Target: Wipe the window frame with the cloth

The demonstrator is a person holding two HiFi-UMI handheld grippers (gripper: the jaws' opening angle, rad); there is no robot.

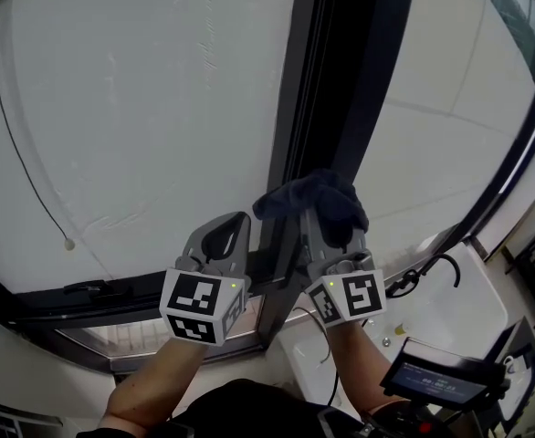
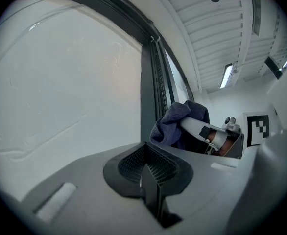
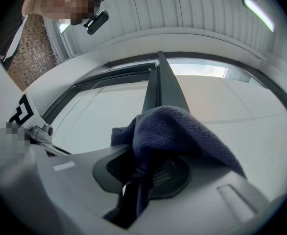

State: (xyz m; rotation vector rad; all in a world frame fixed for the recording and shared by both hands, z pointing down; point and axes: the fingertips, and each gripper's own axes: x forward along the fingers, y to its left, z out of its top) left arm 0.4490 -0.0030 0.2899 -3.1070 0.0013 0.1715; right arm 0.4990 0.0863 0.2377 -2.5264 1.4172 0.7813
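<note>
At the far left of the head view, a thin dark cord (image 1: 12,144) hangs in a curve over the big left glass pane (image 1: 149,99). It ends in a small bead.

Lower down, left of the middle, is the left gripper (image 1: 228,233). In the left gripper view its 2 jaws are pressed tight together (image 2: 151,173) with nothing between them. It points up at the glass, just beside the frame.

The dark window frame (image 1: 345,80) runs up the middle of the picture, between the 2 panes. In the left gripper view it stands as a grey bar (image 2: 150,102).

The dark blue cloth (image 1: 311,199) sits low on that upright bar, just right of the left gripper. The right gripper (image 1: 330,226) is pinching the cloth. In the right gripper view the cloth (image 3: 182,131) is bunched over the jaws (image 3: 133,182), and a fold goes down into the gap between them.

To the right is the other glass pane (image 1: 450,99). In the lower right corner is a small device with a screen (image 1: 436,381).
</note>
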